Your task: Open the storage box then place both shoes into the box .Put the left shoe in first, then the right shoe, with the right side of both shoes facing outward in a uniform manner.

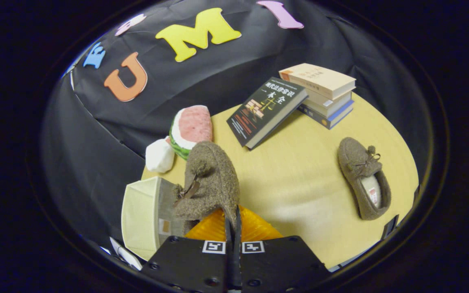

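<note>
Fingers clenched on the heel rim of a brown woolly slipper (210, 179), with only a thin slit left between them; gripper (233, 221) holding it up, toe pointing away, small bow on top. Just below and beside it, the cream storage box (143, 211), open mouth turned sideways, with an orange ribbed part under the fingers, perhaps its lid. Second slipper (364, 179) lying on the yellow table (299, 179), well apart, opening up. Beyond, a toy watermelon slice (191, 128), a white lump and several books (318, 93). Probably light and soft: felt-like upper bends easily, not slippery, not fragile. Best taken at the heel rim, where the edge is thin enough to pinch; likely to droop, so better to move slowly.
</note>
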{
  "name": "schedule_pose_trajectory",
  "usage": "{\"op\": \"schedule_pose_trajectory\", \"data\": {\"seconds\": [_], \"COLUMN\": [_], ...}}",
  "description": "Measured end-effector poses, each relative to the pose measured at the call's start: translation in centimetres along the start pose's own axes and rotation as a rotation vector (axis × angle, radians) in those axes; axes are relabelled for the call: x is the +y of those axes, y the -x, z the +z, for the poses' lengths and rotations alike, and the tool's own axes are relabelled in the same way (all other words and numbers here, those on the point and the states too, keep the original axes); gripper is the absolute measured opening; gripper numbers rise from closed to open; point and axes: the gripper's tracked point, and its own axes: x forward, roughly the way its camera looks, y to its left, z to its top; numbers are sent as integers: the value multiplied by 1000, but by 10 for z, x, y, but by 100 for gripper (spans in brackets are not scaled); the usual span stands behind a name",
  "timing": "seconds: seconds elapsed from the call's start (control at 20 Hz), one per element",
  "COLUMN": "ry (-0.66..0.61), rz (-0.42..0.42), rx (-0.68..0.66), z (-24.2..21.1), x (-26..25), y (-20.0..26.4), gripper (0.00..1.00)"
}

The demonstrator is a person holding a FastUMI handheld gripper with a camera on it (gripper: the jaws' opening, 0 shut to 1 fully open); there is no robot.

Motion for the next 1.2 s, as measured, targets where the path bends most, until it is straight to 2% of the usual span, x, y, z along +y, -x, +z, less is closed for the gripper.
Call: {"op": "schedule_pose_trajectory", "data": {"seconds": [0.25,0.4,0.6,0.9,1.2], "ry": [-2,-41,-33,-40,-38], "rz": [14,48,94,125,93], "rx": [-61,-65,-48,17,57], "z": [-1,-10,-28,-77,-119], "x": [63,105,155,216,222], "y": [23,33,34,-5,-54], "gripper": [0,0,0,0,0]}}
